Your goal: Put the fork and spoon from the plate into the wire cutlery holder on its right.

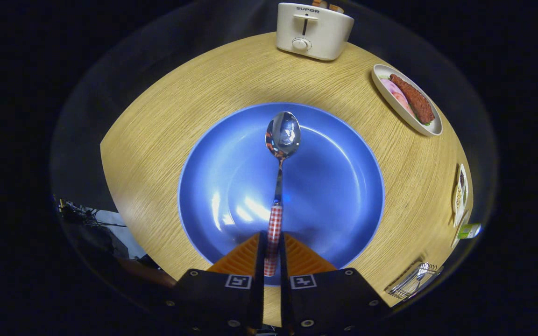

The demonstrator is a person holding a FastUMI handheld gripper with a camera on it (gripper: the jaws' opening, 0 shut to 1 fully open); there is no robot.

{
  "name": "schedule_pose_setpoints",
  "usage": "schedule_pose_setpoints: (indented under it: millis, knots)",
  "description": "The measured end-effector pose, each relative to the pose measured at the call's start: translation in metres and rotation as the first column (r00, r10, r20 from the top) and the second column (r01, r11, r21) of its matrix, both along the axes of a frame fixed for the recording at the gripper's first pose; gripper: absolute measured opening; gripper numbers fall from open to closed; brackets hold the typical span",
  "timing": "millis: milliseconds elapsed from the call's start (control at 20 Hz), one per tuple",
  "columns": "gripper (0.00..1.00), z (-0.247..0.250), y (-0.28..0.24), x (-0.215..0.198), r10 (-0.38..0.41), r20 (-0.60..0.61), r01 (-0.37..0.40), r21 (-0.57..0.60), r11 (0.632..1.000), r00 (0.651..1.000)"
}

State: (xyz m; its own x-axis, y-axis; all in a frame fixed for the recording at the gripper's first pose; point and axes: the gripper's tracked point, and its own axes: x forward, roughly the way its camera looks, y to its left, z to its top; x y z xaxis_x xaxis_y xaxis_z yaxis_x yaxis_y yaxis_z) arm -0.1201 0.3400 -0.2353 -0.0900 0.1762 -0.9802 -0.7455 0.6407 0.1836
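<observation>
While the jaws pinch the spoon (282, 140) by its checked handle, bowl out ahead over the plate (213, 186), lift level, then swing to the wire cutlery holder (413, 281).

My fingers (272, 247) pinch the spoon (282, 140) over the plate (334, 186) on the table (166, 121); toaster (313, 30) beyond, wire cutlery holder (413, 280) right.

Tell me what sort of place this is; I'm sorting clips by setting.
Probably a mock dining or kitchen table: a toaster, a dish of food and a blue plate, over which the gripper grips a spoon.
</observation>
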Motion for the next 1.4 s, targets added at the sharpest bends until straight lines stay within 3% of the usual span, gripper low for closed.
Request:
schedule_pose_setpoints:
  millis: [150,500,850,1150,1400]
  knots:
    - [0.10,0.005,0.000,0.003,-0.035,-0.006,0.035,0.014,0.999,0.999]
    - [0.09,0.043,-0.028,0.018,-0.054,0.077,0.052,0.026,0.998,0.996]
    - [0.09,0.083,-0.126,0.038,-0.134,0.180,0.145,-0.045,0.988,0.974]
    - [0.09,0.107,-0.216,0.039,-0.295,0.219,0.321,-0.097,0.942,0.930]
    - [0.09,0.114,-0.286,0.035,-0.319,0.242,0.370,-0.207,0.905,0.916]
